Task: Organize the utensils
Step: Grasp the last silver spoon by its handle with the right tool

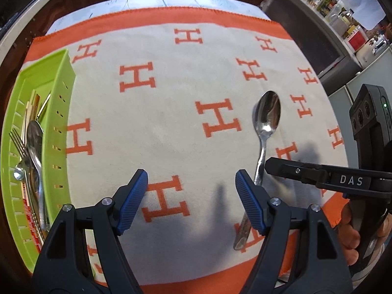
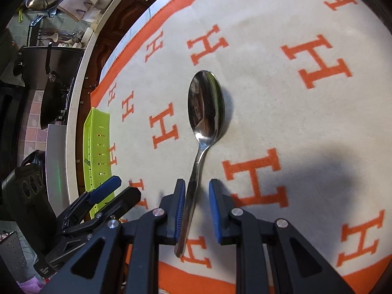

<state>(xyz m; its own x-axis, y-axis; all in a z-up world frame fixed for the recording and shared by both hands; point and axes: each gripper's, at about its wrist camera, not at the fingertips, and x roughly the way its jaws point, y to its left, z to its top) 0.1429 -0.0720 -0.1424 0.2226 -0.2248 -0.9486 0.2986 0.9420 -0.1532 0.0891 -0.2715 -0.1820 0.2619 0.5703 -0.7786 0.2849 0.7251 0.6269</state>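
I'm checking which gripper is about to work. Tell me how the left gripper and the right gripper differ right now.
The left gripper has its fingers spread wide over bare cloth, with nothing between them. The right gripper has its fingers narrower, straddling the handle of the spoon that lies on the cloth; a gap shows on one side, so it has not closed. The left gripper is nearer the green tray. Both have black frames with blue pads.
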